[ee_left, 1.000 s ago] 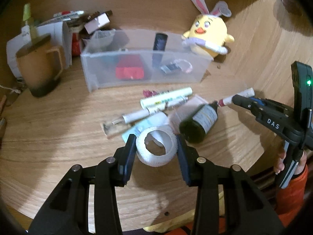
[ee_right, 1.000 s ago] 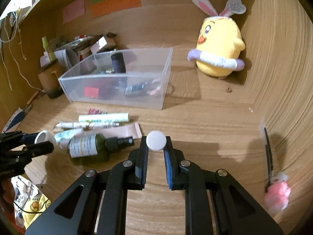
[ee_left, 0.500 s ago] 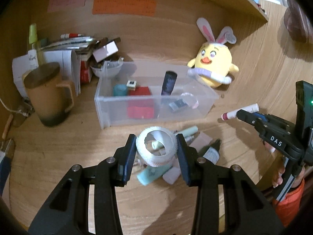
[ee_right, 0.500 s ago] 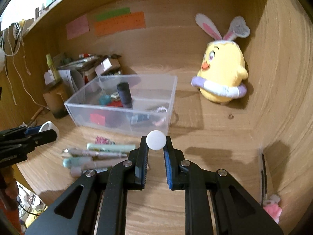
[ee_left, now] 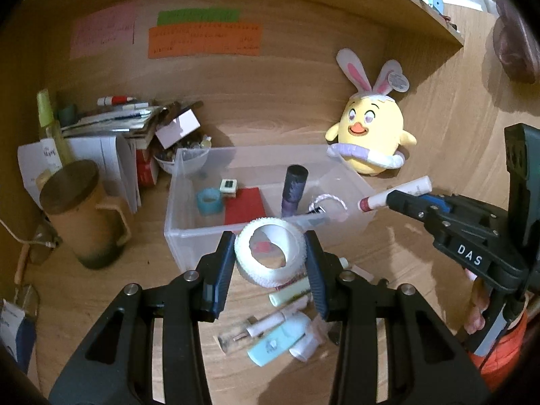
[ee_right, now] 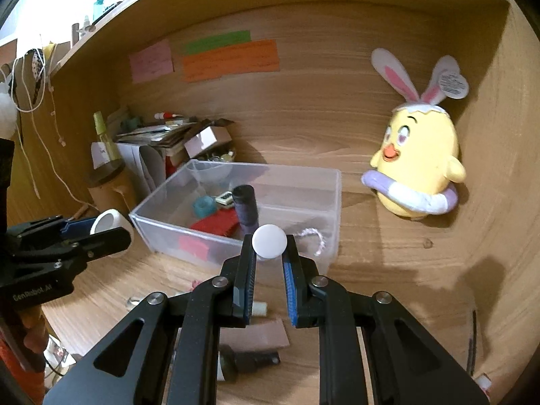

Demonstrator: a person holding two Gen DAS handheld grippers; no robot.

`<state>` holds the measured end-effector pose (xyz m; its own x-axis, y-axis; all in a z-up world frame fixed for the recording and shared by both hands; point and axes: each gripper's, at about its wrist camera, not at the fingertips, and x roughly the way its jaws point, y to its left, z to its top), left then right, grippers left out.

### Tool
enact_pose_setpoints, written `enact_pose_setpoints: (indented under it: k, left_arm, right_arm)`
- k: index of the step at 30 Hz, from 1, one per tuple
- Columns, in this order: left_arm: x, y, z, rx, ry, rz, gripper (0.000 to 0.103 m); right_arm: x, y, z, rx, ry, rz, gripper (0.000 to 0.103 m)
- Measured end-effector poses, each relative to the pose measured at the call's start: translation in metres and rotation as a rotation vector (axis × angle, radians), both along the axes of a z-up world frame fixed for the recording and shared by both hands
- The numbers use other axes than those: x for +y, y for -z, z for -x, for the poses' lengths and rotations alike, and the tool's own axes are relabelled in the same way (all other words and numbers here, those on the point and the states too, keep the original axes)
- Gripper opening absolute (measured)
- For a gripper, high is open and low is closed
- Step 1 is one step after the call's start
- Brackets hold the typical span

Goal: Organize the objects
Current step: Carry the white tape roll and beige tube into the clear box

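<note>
My left gripper point(ee_left: 270, 241) is shut on a white tape roll point(ee_left: 270, 270), held above the desk just before the clear plastic bin point(ee_left: 270, 150). My right gripper point(ee_right: 269, 248) is shut on a white tube with a pink end point(ee_left: 395, 194); its round white end point(ee_right: 269, 240) faces the right wrist camera. That tube hovers by the bin's right front corner. The bin point(ee_right: 276, 168) holds a dark cylinder point(ee_left: 293, 189), a teal roll point(ee_left: 209, 201), a red card point(ee_left: 243, 206) and a beaded loop. Several tubes and pens point(ee_left: 276, 330) lie on the desk under the left gripper.
A yellow plush chick point(ee_left: 369, 135) stands right of the bin. A lidded brown mug point(ee_left: 81, 212) and a pile of papers and boxes point(ee_left: 135, 128) stand to the left. A dark bottle point(ee_right: 249, 361) lies under the right gripper. Coloured notes hang on the back wall.
Both grippers have risen off the desk and come toward the bin, the left carrying the tape roll, the right the tube. The loose tubes and bottle stay behind on the desk.
</note>
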<state>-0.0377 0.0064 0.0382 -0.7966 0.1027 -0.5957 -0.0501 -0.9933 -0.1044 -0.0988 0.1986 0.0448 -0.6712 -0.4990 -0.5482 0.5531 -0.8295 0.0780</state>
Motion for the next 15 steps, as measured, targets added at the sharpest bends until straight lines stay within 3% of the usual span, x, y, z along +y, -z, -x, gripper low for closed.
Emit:
enact_pose_setpoints:
  k: [15]
  left_arm:
    - [-0.017, -0.006, 0.048, 0.016, -0.051, 0.028, 0.040]
  right_arm:
    - [-0.027, -0.005, 0.037, 0.028, -0.013, -0.047, 0.014]
